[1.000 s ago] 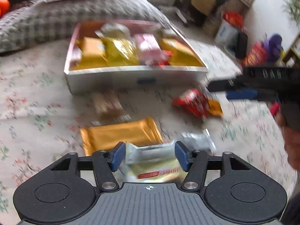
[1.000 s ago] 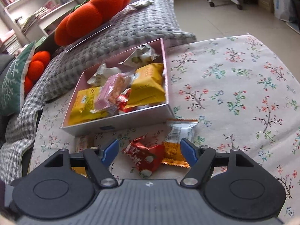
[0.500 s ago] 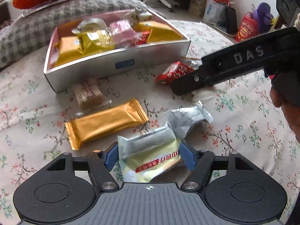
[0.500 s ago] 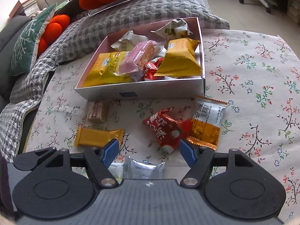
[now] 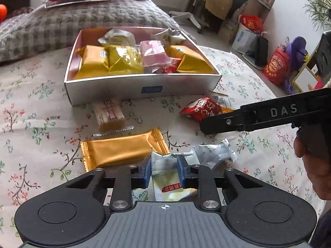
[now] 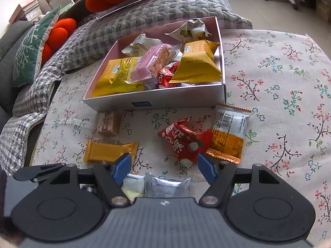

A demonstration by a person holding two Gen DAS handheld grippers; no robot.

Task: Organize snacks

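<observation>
Box (image 5: 115,86) holds about eight snacks; six lie loose (on floral cloth): left tongs (image 5: 164,170) clenched on the white-yellow packet (image 5: 167,177), right tongs (image 6: 163,168) spread, empty

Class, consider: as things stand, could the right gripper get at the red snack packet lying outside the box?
Probably yes: the right gripper is open and empty, the red snack packet lies just ahead, nothing between them.

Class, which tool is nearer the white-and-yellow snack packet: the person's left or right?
Left. The left tool is shut on the white-and-yellow packet; the right tool is open, apart from it, above the red packet.
</observation>
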